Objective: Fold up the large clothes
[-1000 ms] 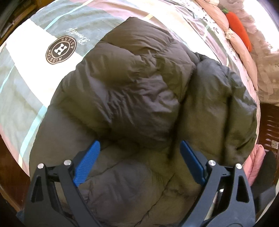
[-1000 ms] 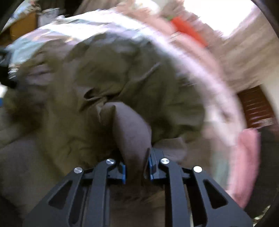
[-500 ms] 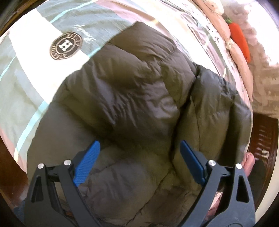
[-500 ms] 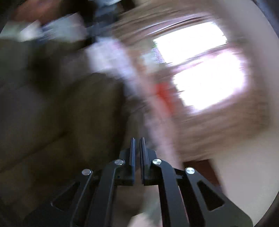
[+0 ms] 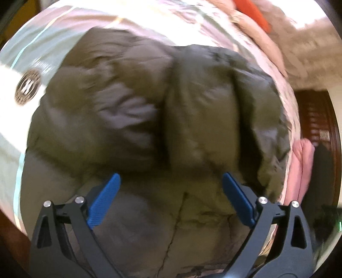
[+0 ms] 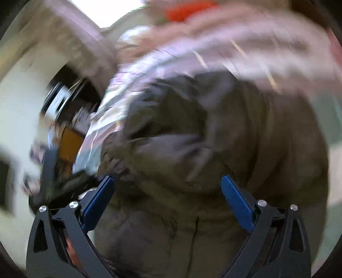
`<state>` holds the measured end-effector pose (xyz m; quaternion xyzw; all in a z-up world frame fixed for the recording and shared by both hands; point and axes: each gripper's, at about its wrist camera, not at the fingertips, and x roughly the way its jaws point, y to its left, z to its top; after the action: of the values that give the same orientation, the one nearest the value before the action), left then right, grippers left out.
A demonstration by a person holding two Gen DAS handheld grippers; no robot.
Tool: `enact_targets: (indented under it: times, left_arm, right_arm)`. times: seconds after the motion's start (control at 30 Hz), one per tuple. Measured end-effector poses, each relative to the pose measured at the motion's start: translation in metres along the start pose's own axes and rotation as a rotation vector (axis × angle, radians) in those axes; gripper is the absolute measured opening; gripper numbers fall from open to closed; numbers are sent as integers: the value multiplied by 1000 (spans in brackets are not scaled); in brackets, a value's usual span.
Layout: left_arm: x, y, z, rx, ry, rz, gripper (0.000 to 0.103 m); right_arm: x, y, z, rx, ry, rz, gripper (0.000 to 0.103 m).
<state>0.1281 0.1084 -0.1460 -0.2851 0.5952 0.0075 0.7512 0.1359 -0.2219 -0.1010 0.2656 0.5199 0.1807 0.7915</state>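
A dark olive puffer jacket (image 5: 154, 119) lies bunched on a bed, its parts folded over one another. It also fills the right wrist view (image 6: 213, 149), blurred by motion. My left gripper (image 5: 171, 181) is open and empty just above the jacket's near part. My right gripper (image 6: 167, 184) is open and empty over the jacket too.
The bedspread (image 5: 42, 42) is pale green, white and pink with a round logo (image 5: 26, 87). An orange carrot plush (image 5: 252, 12) lies at the far side. Pink cloth (image 5: 301, 166) and dark wooden furniture (image 5: 316, 119) are at the right. A second black gripper frame (image 6: 49, 175) shows at left.
My right gripper was shut on a fold of the jacket, let it go, swung around and has opened wide. My left gripper stayed open and shifted right over the jacket.
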Motion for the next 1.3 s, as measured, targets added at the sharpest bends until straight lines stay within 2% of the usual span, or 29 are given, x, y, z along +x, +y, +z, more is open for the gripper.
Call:
enact_targets:
  times: [0.1,0.13,0.17,0.2,0.23,0.3,0.33,0.4,0.47,0.53,0.63,0.7,0.77,0.87,0.9,0.97,1.0,1.03,1.13,1.23,1.3]
  left_arm:
    - [21,-17,-1,71,43,-11,101]
    - [36,-21,-2,102,82,11,101]
    - [46,-22,-5,118,110,48,101]
    - [60,-21,-8,133,149,121,99]
    - [72,-17,-11,128,180,178,94]
    - [85,-7,-12,80,220,184,90]
    - [86,-5,-12,65,228,191,88]
    - [77,-3,-8,53,209,228,87]
    - [54,-7,-5,54,127,269,87]
    - [24,-9,-5,42,19,300,88]
    - [-20,-14,-4,30,-159,232,91]
    - [-32,-28,-5,84,-255,219,92]
    - [-24,-44,1,152,-262,233,92]
    - [0,-57,3,219,-205,199,92]
    - [13,-61,2,250,-174,229,92]
    - [35,-64,-4,316,-126,325,92]
    - [44,-64,-5,337,-100,370,92]
    - [50,-61,-6,344,-76,396,92]
    - [52,-47,-6,301,-41,391,92]
    - [46,-40,-6,284,-42,397,92]
    - [48,-38,-7,292,-41,405,92]
  right_arm:
    - [25,-49,-10,285,78,255,99]
    - [31,-56,-7,349,88,277,97]
    - [34,-65,-7,398,89,280,77]
    - [38,-72,-6,406,92,250,47]
    - [44,-73,-5,390,108,208,32]
    - [52,-67,-10,335,164,165,23]
    - [57,-59,-13,277,197,119,23]
    - [67,-24,-27,48,261,-18,22]
    - [70,1,-50,-95,312,-90,22]
    - [77,13,-68,-157,359,-124,22]
    - [85,24,-90,-236,425,-171,22]
    - [90,24,-94,-242,437,-179,23]
    - [92,28,-91,-240,453,-167,25]
    - [96,13,-85,-214,472,-142,32]
    - [95,-4,-80,-184,495,-117,43]
    - [93,-14,-78,-127,543,-78,58]
    - [89,-17,-68,-95,565,-59,65]
    - [82,-20,-61,-82,571,-50,67]
    - [37,-28,-26,-69,452,-13,67]
    - [-13,-47,13,41,170,76,67]
    - [-19,-47,24,7,56,100,59]
